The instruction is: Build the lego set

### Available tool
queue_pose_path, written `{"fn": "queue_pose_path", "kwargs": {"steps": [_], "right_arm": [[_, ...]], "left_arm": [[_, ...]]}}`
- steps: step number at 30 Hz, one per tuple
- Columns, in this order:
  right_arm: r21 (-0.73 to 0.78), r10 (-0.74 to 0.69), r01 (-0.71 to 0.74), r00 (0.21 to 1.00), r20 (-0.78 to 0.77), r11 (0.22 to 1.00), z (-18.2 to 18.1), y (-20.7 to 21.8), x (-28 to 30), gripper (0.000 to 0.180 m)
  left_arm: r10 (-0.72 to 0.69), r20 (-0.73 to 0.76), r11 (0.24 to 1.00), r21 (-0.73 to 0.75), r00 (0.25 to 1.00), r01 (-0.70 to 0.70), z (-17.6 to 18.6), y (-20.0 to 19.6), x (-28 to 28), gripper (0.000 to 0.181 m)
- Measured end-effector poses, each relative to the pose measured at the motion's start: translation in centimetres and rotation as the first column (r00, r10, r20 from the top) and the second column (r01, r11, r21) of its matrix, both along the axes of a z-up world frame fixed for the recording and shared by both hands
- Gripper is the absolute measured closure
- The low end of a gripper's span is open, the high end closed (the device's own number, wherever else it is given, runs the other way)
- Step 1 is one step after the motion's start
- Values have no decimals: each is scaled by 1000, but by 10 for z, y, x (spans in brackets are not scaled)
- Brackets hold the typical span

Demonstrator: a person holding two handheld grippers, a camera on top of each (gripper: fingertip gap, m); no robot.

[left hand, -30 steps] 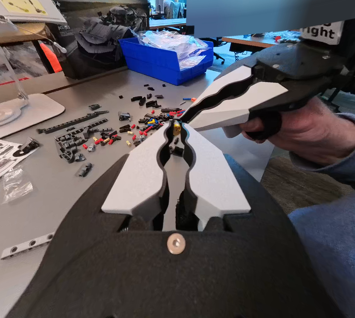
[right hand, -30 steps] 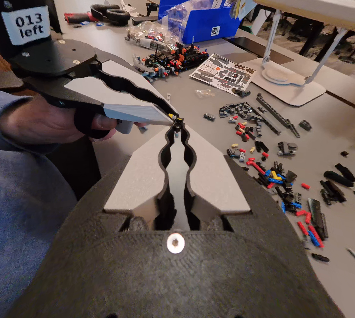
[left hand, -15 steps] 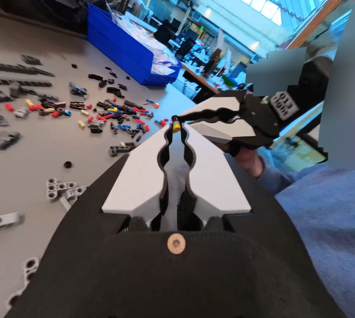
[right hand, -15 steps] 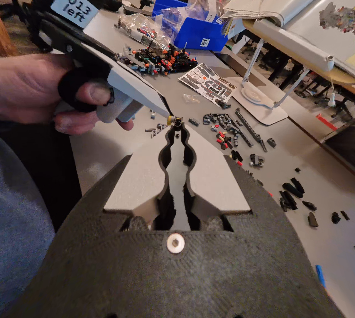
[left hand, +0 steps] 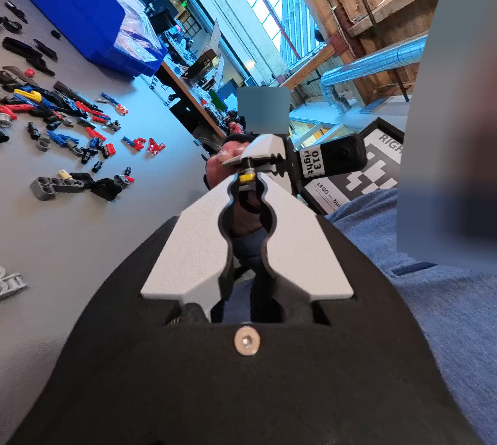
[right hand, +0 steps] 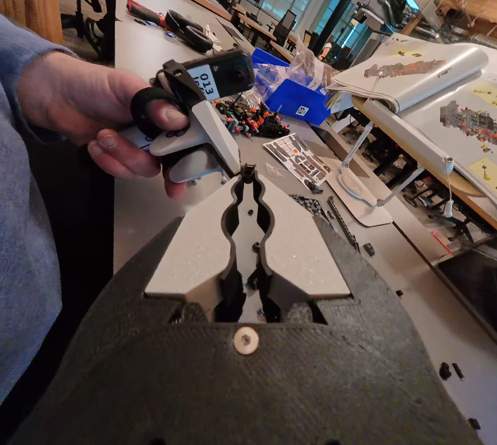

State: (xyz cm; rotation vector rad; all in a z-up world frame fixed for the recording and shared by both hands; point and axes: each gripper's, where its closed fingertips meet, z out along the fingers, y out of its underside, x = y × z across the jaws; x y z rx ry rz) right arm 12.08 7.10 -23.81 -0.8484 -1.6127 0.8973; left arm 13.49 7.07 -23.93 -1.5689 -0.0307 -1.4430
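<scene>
My left gripper (left hand: 247, 182) is shut on a small yellow piece (left hand: 247, 177), held in the air off the table's edge. My right gripper (right hand: 248, 176) is shut on a small black pin (right hand: 249, 169). The two gripper tips meet, and the black pin (left hand: 246, 164) sits against the top of the yellow piece. In the left wrist view the right gripper (left hand: 251, 163) faces me, tilted. In the right wrist view the left gripper (right hand: 236, 171) comes in from the left in a hand. The partly built black and orange model (right hand: 252, 120) stands farther back on the table.
Loose red, blue, black and grey pieces (left hand: 67, 120) lie on the grey table (left hand: 80, 230). A blue bin (right hand: 295, 101) with plastic bags, a sticker sheet (right hand: 298, 160) and an instruction booklet (right hand: 416, 74) on a white stand (right hand: 360, 200) are at the back right. Only a small space, under 4 cm, lies between the two pairs of fingers.
Both grippers have kept their pieces pressed together while lifting and turning; the left view has swung up and right toward the person, away from the table.
</scene>
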Motion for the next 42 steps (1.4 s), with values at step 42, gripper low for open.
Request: {"fn": "queue_pose_path", "kwargs": {"steps": [42], "right_arm": [[-467, 451, -296, 852, 264, 833, -36, -30, 11, 177]], "left_arm": [[68, -827, 953, 219, 558, 207, -49, -20, 7, 171]]}}
